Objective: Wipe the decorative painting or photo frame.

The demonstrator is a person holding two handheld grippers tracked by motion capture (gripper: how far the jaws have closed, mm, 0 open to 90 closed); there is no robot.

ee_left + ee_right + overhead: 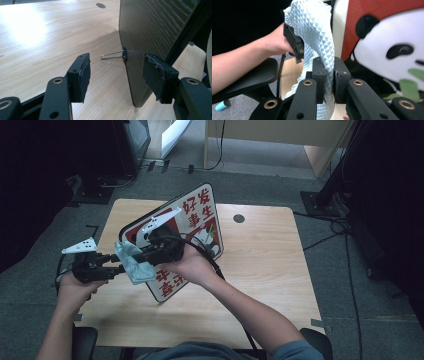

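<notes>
Right claw (328,75) clamped on pale blue cloth (317,32), held against panda sign board (192,227) standing mid-desk (270,265). Left claw (117,72) straddling board's left edge, apparently steadying it. Cloth soft, light, limp: best pinched at a fold. Board stiff, thin: best held by its edge.

Quilted pale-blue cloth (319,32), glossy printed sign board (192,227), smooth wood-grain table (260,265).
</notes>
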